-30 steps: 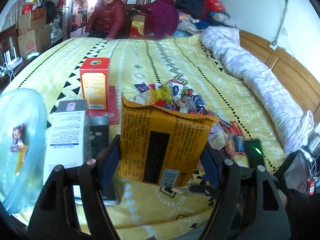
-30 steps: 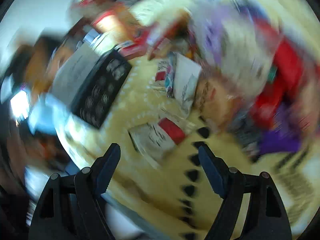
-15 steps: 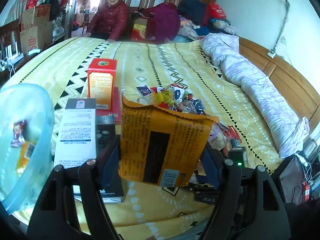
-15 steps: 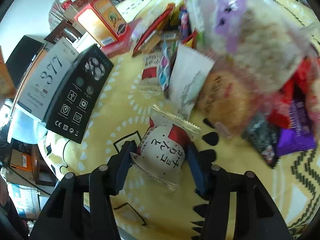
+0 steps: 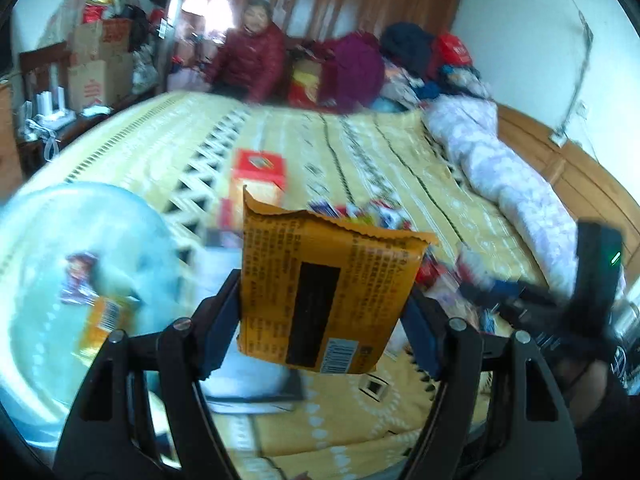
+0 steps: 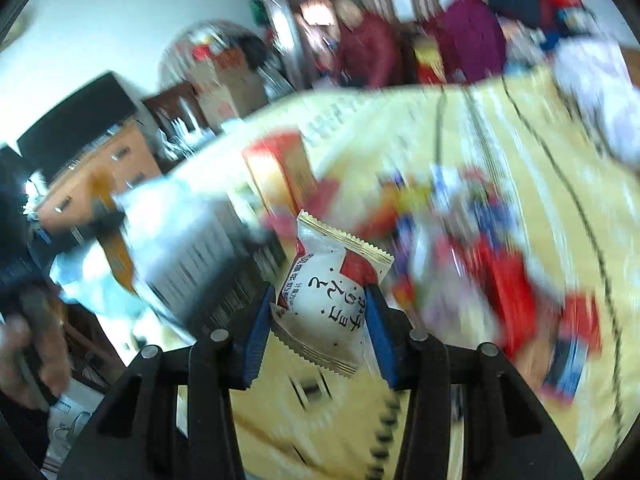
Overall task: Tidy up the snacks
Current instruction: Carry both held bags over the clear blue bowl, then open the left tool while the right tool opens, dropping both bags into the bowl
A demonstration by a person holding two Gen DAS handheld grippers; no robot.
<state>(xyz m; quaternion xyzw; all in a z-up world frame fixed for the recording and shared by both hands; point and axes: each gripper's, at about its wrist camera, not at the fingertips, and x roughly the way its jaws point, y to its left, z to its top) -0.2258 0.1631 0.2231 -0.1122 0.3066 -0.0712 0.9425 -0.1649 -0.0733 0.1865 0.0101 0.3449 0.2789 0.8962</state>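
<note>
Up close, crinkled serrated-edged white packet

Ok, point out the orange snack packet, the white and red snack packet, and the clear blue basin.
orange snack packet (image 5: 320, 292): left wrist view, on its printed back panel.
white and red snack packet (image 6: 326, 300): right wrist view, on its white front.
clear blue basin (image 5: 48, 368): left wrist view, on its near wall.

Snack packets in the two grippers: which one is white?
The small white packet with a red corner, pinched in the closing right gripper. The left gripper holds a larger orange packet.
</note>
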